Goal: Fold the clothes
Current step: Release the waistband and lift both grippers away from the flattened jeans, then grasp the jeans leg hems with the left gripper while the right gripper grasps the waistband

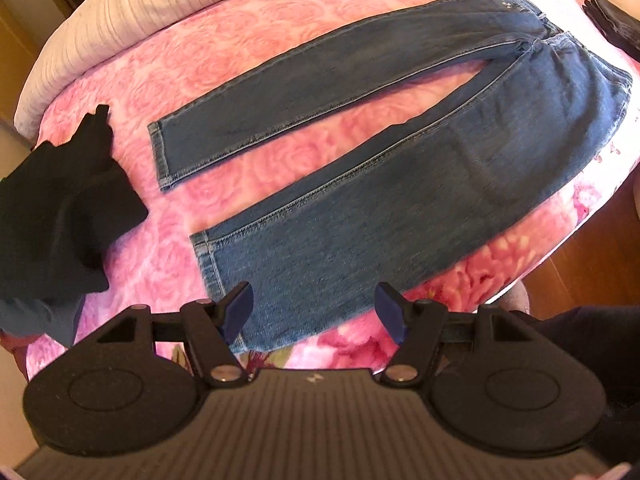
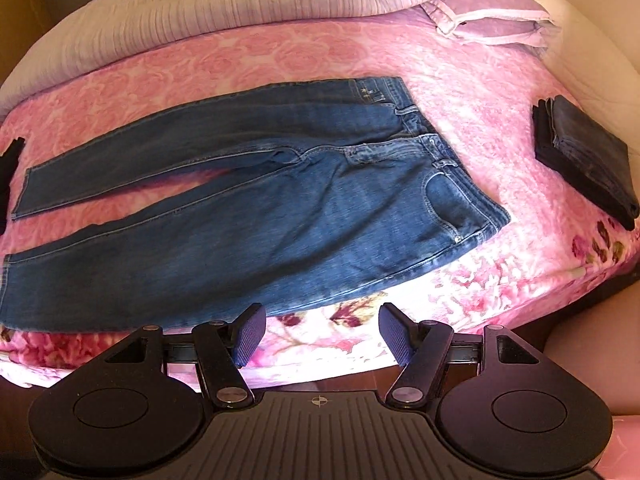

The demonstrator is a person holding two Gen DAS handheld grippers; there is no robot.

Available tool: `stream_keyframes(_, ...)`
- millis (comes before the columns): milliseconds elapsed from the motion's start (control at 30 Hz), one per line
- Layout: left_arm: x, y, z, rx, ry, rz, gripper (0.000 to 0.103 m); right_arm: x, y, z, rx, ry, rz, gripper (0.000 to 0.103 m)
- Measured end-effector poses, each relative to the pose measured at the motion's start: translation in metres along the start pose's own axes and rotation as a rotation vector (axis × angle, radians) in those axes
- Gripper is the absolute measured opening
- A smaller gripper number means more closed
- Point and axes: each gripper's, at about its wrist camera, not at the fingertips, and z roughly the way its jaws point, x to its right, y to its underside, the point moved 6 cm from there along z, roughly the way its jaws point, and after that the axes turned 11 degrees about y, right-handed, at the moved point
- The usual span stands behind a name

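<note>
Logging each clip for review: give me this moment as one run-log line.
step: before first fold | jeans: spread flat on pink blanket | left claw: open, empty | right claw: open, empty | folded pile: right of waistband

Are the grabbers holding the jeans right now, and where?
No. The left gripper and right gripper are both open and empty; the jeans lie flat on the bed.

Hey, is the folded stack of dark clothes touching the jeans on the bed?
Apart. The right wrist view shows a wide strip of pink blanket between the jeans waistband and the folded stack.
</note>
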Motion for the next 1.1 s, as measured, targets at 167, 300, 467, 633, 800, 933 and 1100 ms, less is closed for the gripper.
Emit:
stream_keyframes(167,0.001,0.008,0.002,-0.004,0.009,-0.007,0.064,-0.006,0.0,0.001,-0.011,0.011,-0.033,0.066)
stream_keyframes(300,0.003,0.011,0.005,-0.007,0.012,-0.002,0.064,-0.009,0.001,0.001,-0.011,0.017,-0.047,0.066)
stream_keyframes(467,0.005,0.013,0.007,-0.009,0.017,0.009,0.064,-0.014,0.005,0.003,-0.025,0.019,-0.069,0.066)
stream_keyframes(633,0.013,0.011,0.015,-0.02,0.041,0.063,0.064,-0.01,0.015,-0.004,-0.024,0.037,-0.081,0.066)
stream_keyframes(800,0.027,0.001,0.022,-0.009,0.016,0.148,0.064,0.008,0.03,-0.004,-0.023,0.069,-0.097,0.066)
stream_keyframes(933,0.04,0.001,0.026,-0.007,-0.032,0.157,0.064,0.02,0.03,0.011,-0.022,0.05,-0.155,0.066)
stream_keyframes(1100,0.061,0.011,0.039,-0.055,-0.105,0.149,0.064,0.027,0.017,0.028,0.034,-0.011,-0.331,0.066)
